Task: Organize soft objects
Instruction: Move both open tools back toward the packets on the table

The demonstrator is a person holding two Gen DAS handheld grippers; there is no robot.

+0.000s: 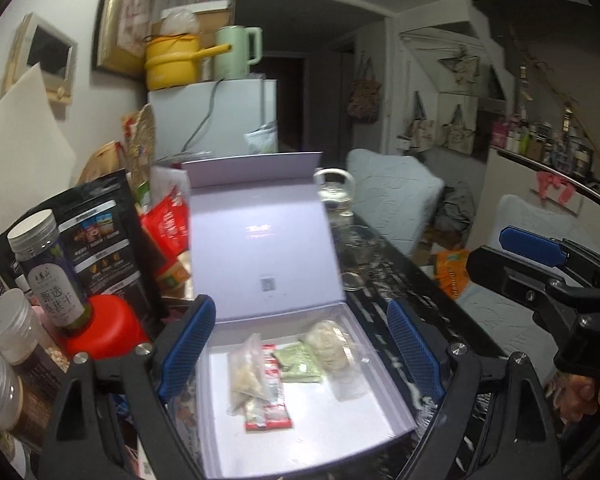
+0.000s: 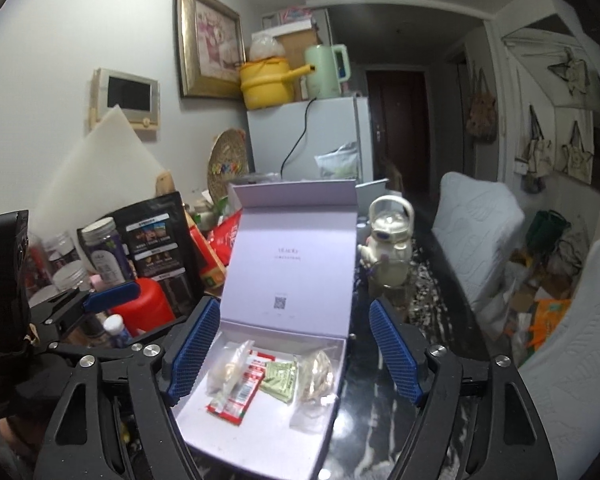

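Note:
A white box (image 1: 328, 420) lies open on the dark table, its lid (image 1: 260, 256) standing upright at the back. Inside lie a clear bag of pale snacks (image 1: 246, 372), a red and white packet (image 1: 270, 400), a green packet (image 1: 300, 366) and a bagged round pastry (image 1: 332, 344). My left gripper (image 1: 300, 348) hangs open above the box with nothing between its pads. The right wrist view shows the same box (image 2: 260, 436) and packets, with my right gripper (image 2: 294, 354) open over them and holding nothing. The right gripper (image 1: 488, 250) also shows at the right edge of the left wrist view.
Left of the box crowd jars (image 1: 48, 264), a red container (image 1: 104, 328) and a black pouch (image 1: 100, 236). A teapot (image 2: 390, 240) stands behind the box on the right. White cushioned chairs (image 2: 476, 232) line the table's right side. A fridge (image 2: 308, 136) stands behind.

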